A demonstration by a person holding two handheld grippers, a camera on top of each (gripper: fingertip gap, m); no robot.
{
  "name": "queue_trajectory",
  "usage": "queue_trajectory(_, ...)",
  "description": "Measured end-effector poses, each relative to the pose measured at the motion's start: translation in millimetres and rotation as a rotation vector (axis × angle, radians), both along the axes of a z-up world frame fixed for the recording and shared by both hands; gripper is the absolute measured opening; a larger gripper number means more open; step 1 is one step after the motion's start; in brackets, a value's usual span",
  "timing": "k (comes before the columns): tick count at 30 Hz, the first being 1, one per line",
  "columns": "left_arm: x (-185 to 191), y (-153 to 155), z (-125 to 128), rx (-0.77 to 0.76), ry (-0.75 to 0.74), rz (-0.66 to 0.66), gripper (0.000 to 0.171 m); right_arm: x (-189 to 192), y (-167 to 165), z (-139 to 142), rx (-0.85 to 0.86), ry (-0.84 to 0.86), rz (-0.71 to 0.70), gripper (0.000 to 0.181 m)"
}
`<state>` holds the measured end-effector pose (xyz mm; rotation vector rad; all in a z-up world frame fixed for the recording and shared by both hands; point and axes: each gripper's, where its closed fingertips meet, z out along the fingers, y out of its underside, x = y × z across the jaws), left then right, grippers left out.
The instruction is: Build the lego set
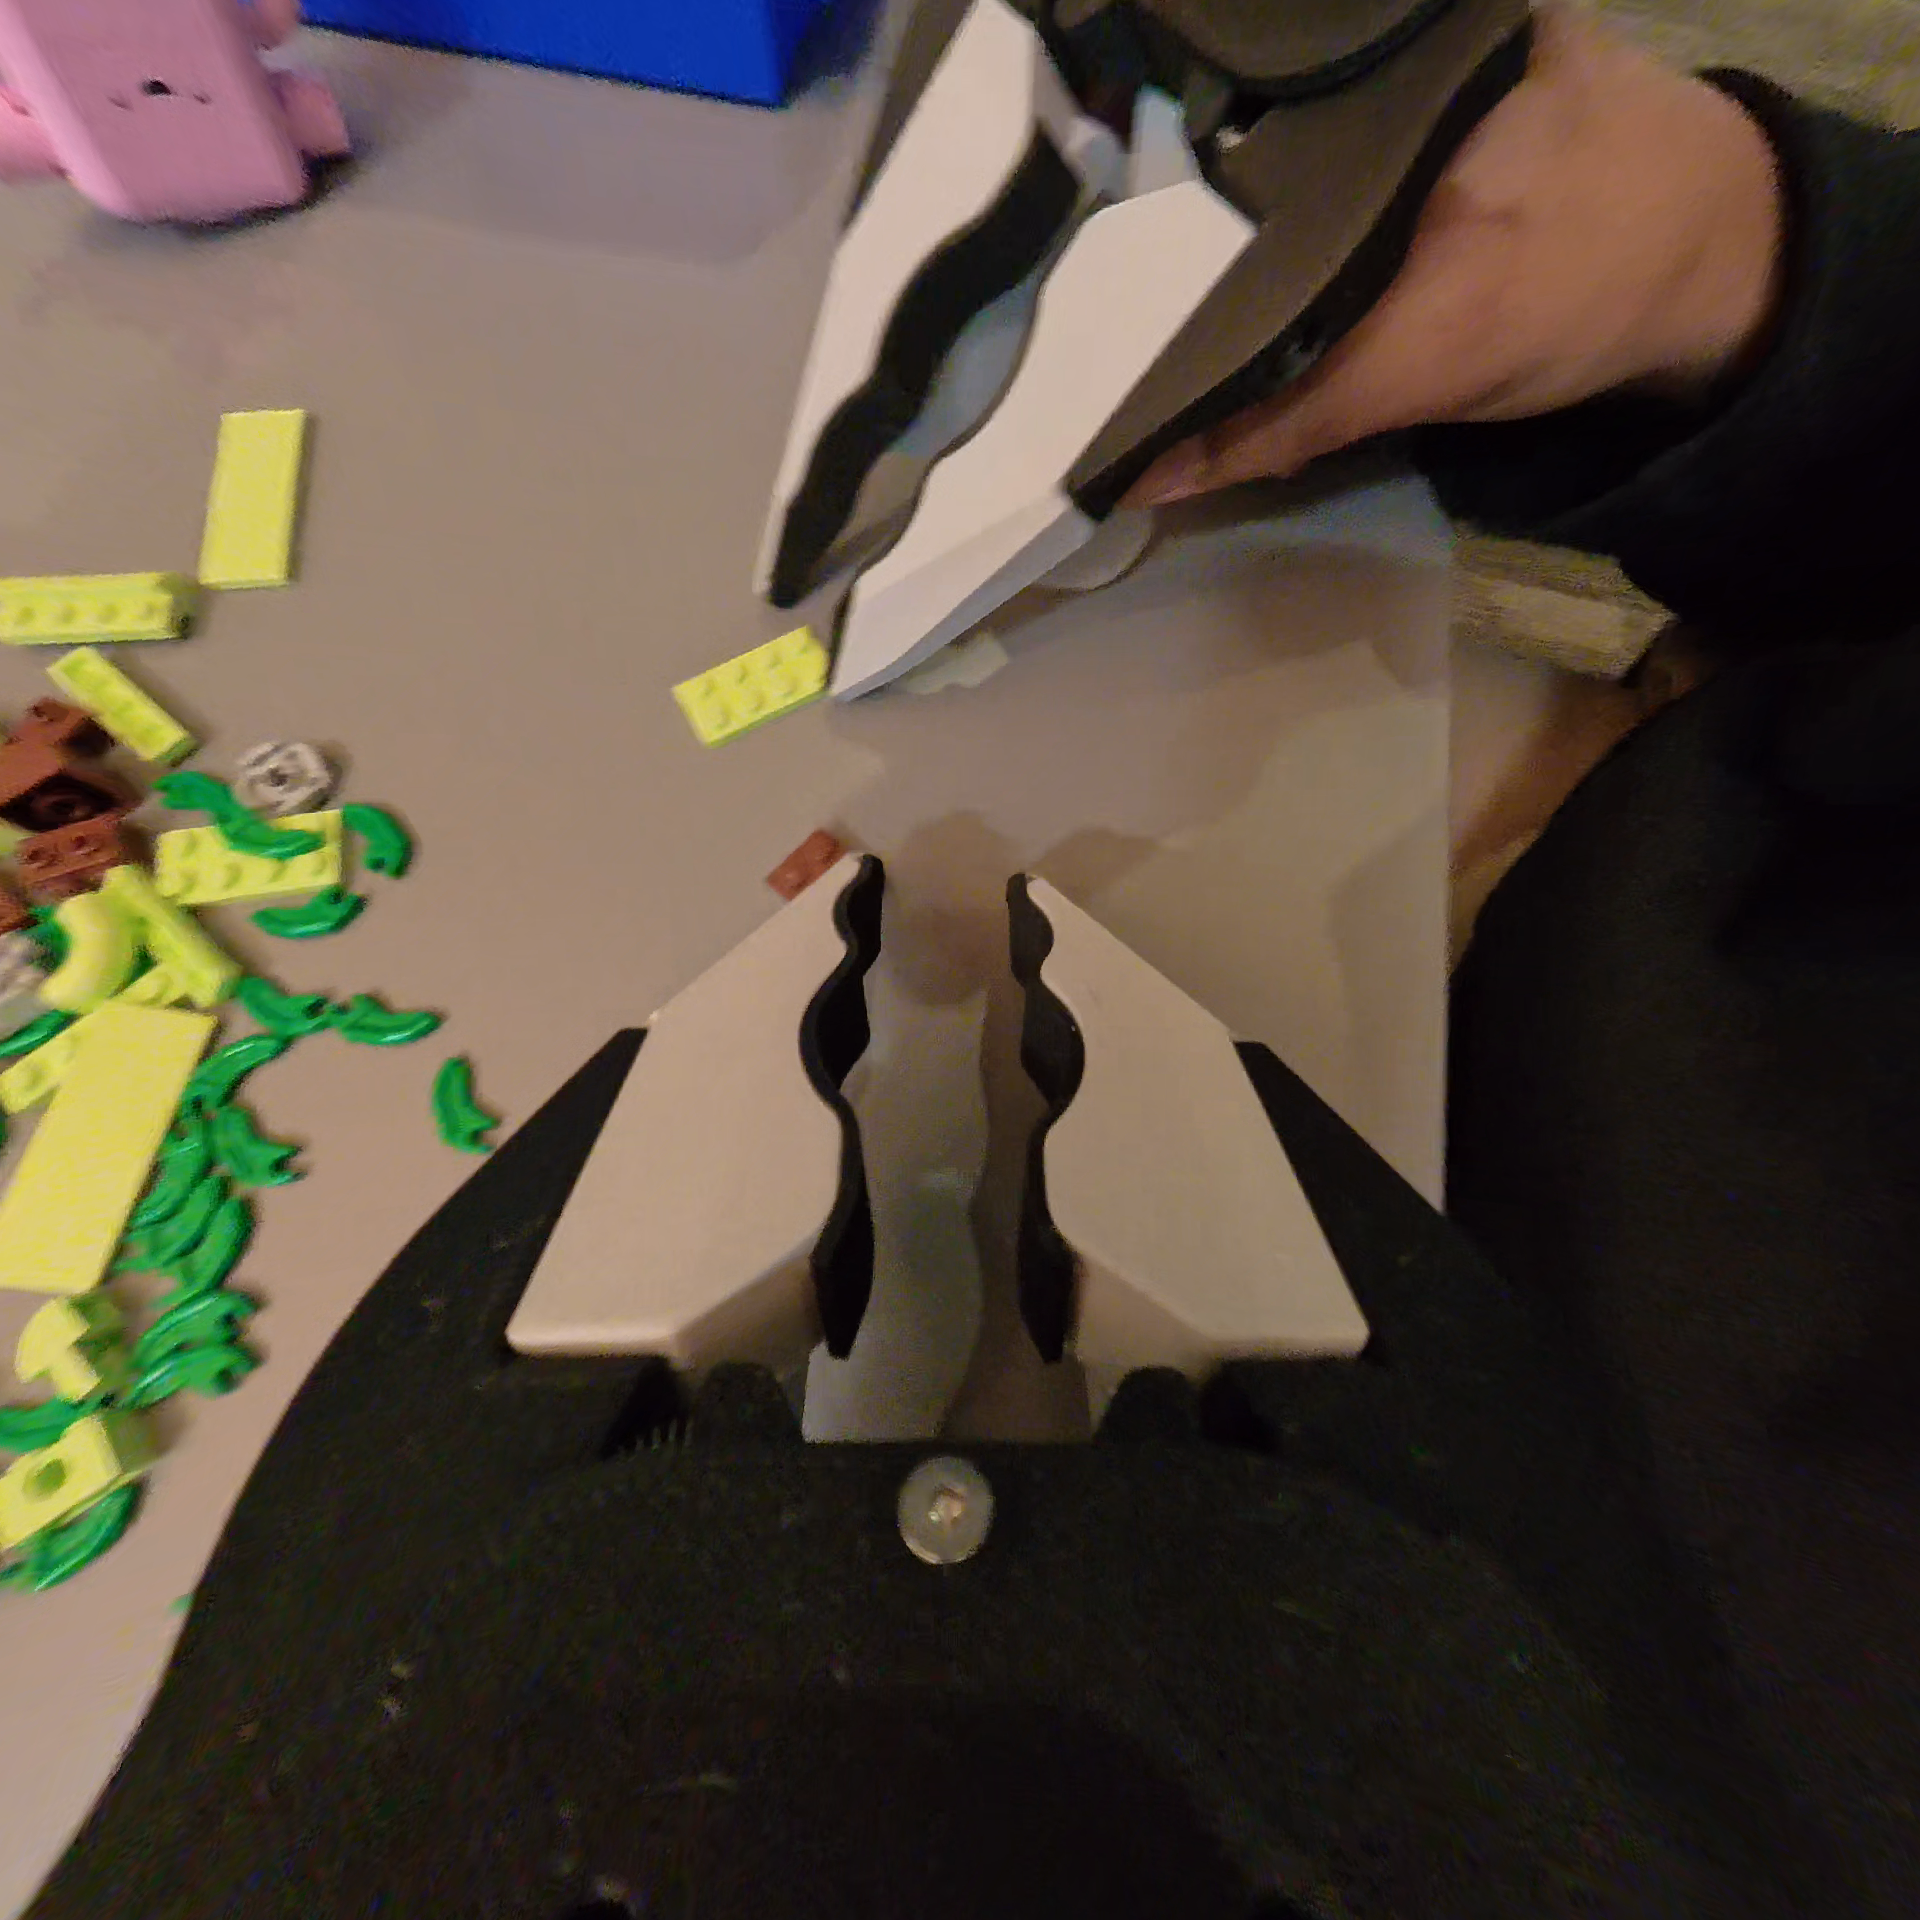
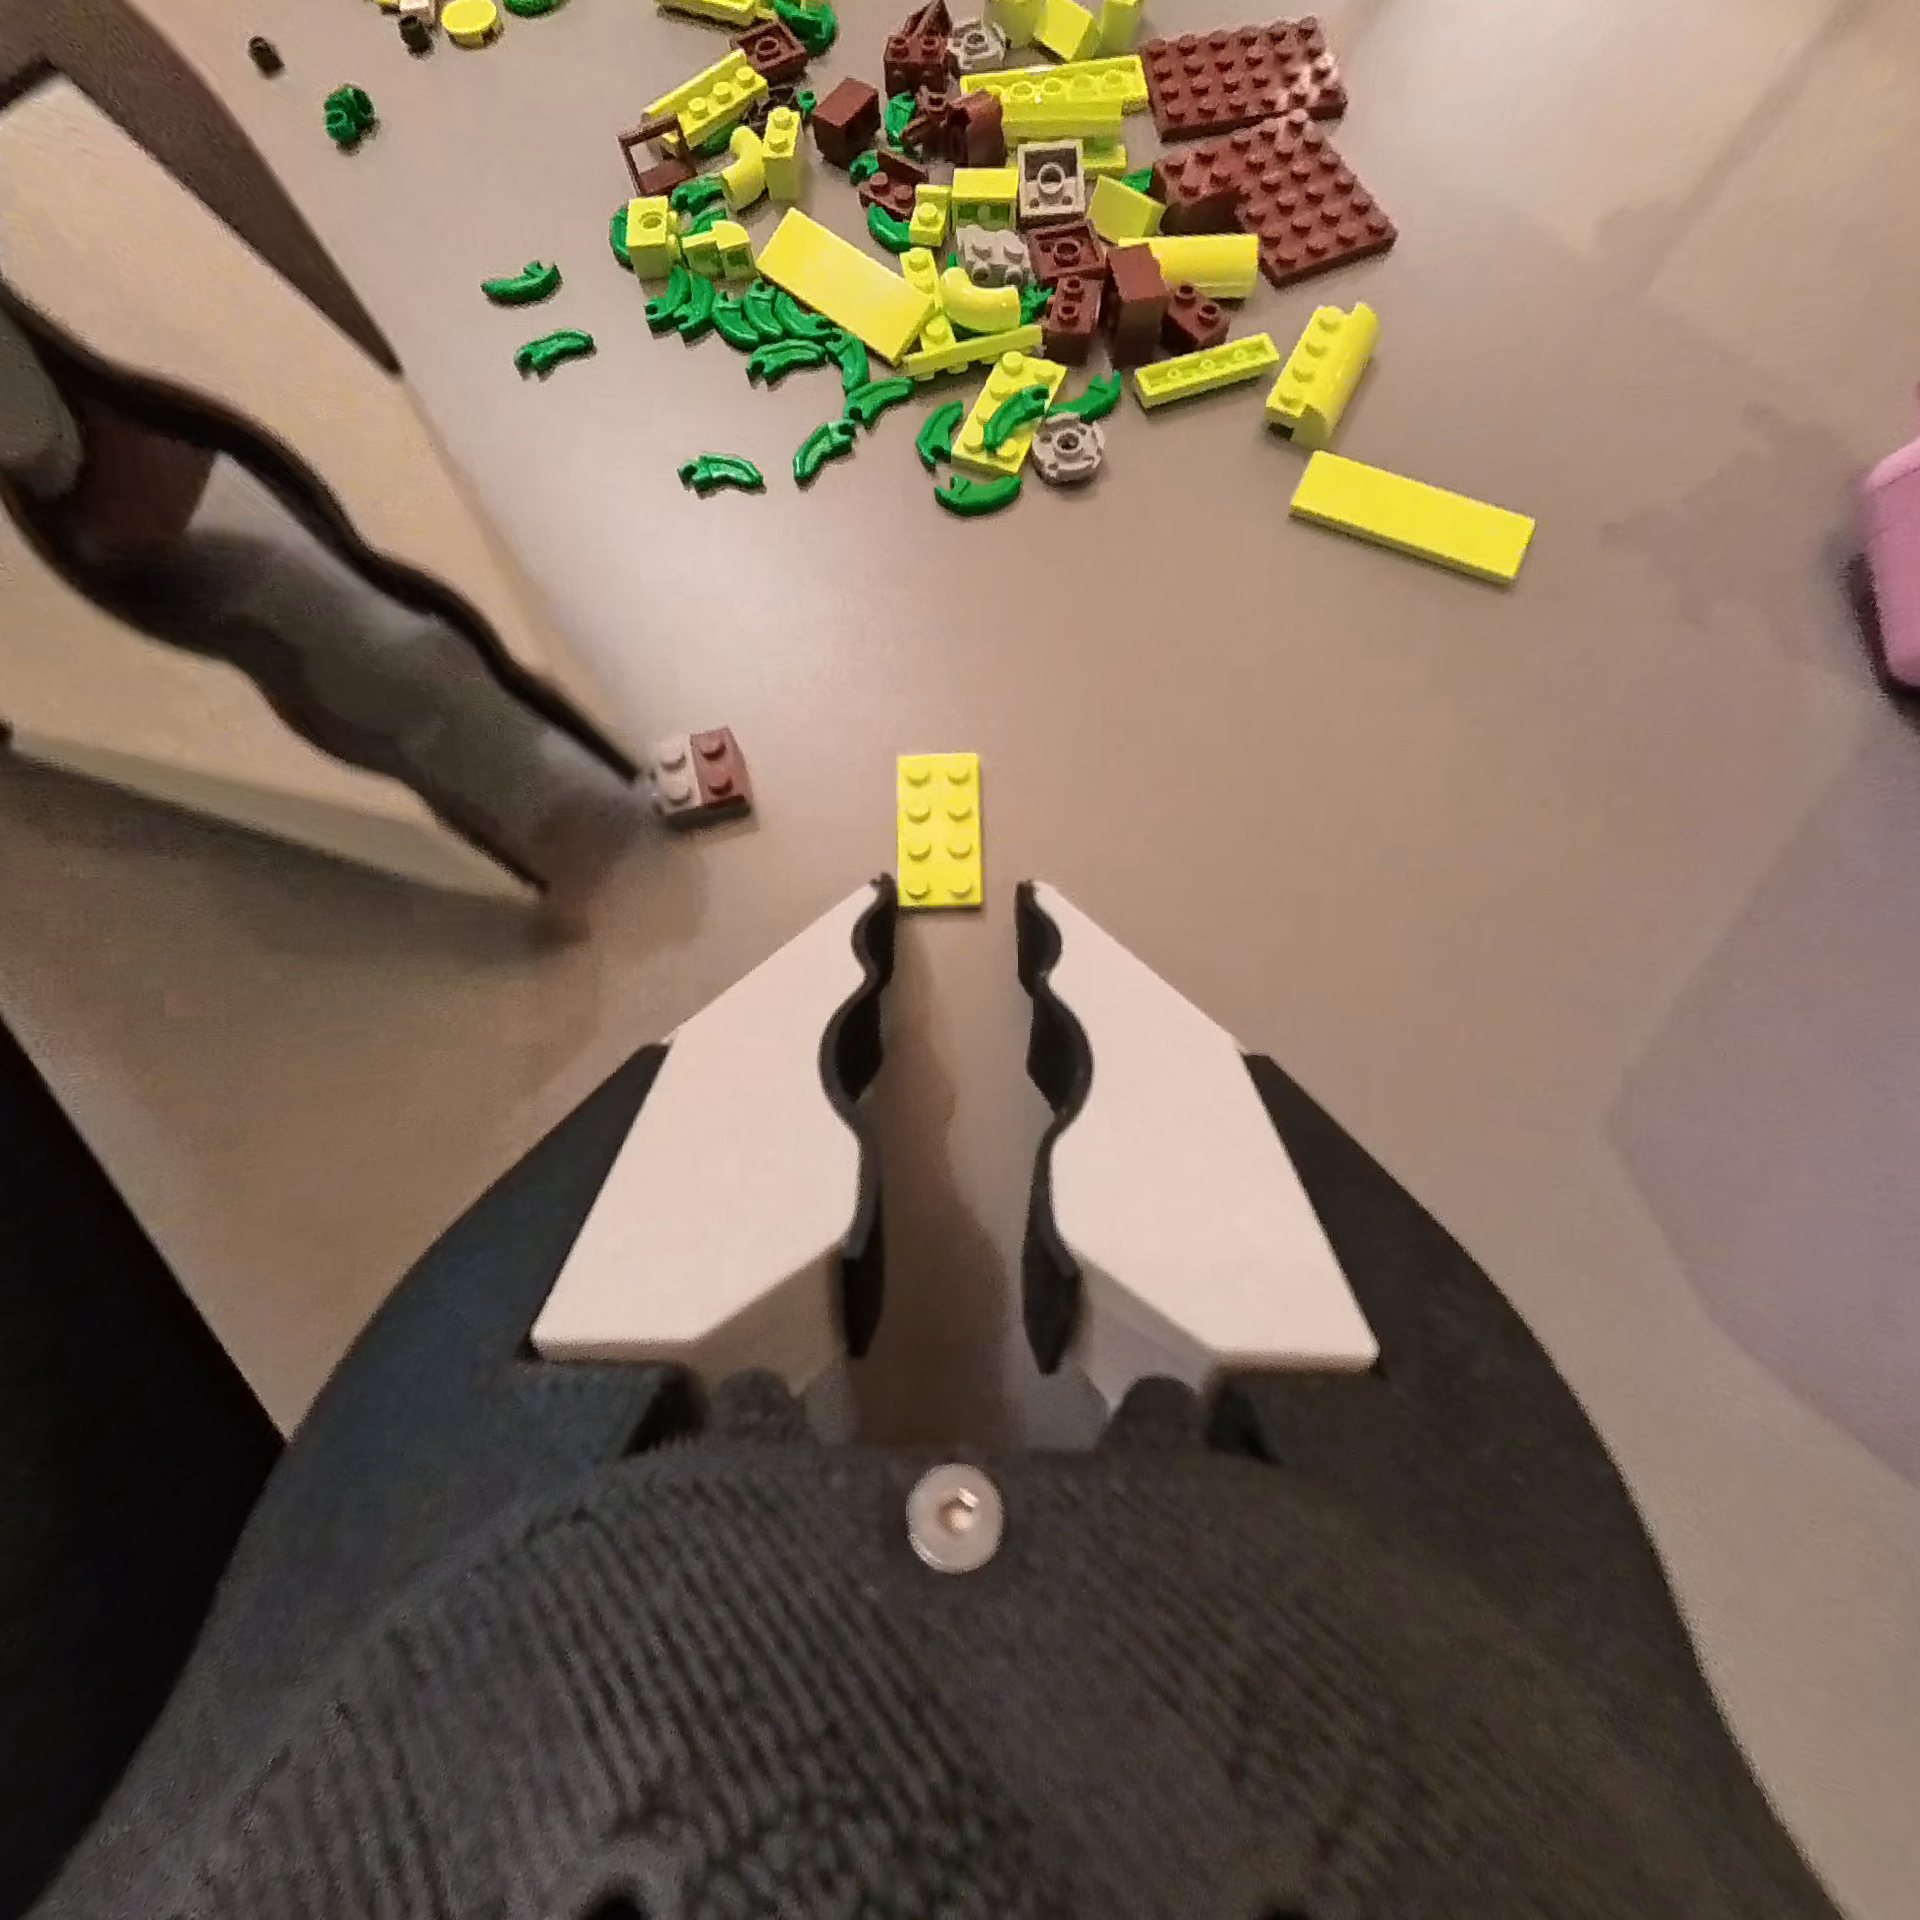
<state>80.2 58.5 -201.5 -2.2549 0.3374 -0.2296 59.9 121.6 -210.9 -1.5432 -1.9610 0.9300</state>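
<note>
My right gripper [image 2: 954,894] is open and empty, low over the grey table, its tips just short of a lime 2x4 plate [image 2: 940,828]. In the left wrist view the right gripper [image 1: 821,644] comes down from the top, right beside that plate [image 1: 750,686]. My left gripper [image 1: 940,878] is open and empty; a small brown and grey brick piece [image 1: 805,862] lies by its left fingertip. In the right wrist view the left gripper [image 2: 587,831] reaches in from the left, its tips next to that piece [image 2: 701,779].
A pile of lime, brown, grey and green bricks [image 2: 987,260] lies beyond, also in the left wrist view [image 1: 125,1039]. Two brown plates [image 2: 1278,187], a lime tile [image 2: 1411,514], a pink object [image 1: 156,104] and a blue box [image 1: 582,42] are around. The table edge [image 1: 1444,831] is close on the right. The tips of one gripper are about 7 centimetres away from the tips of the other.
</note>
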Motion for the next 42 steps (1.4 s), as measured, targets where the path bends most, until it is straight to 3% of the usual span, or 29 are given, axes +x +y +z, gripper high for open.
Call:
queue_trajectory(3,-19,-1,0,0.000,0.021,0.062,0.023,4,12,0,0.007,0.000,-0.028,0.018)
queue_trajectory(7,-26,0,-1,0.006,0.013,0.083,0.026,4,11,4,-0.021,0.019,-0.001,0.031)
queue_trajectory(12,-26,3,-8,-0.035,0.034,0.023,0.041,-6,0,10,-0.015,0.060,0.115,0.037)
queue_trajectory(17,-25,11,-11,-0.050,0.046,-0.069,0.042,-11,-3,5,-0.018,0.026,0.218,0.030)
queue_trajectory(23,-14,7,-12,-0.070,0.009,-0.163,0.031,-8,-8,0,0.043,0.016,0.274,0.014)
queue_trajectory(31,-16,5,-12,-0.039,0.086,-0.152,0.018,-2,-15,7,0.014,0.049,0.301,0.013)
queue_trajectory(36,-18,4,-13,-0.042,0.086,-0.140,0.018,8,-34,18,-0.086,0.085,0.396,0.014)
queue_trajectory(42,-18,5,-13,-0.047,0.078,-0.140,0.018,10,-48,14,-0.056,0.071,0.450,0.014)
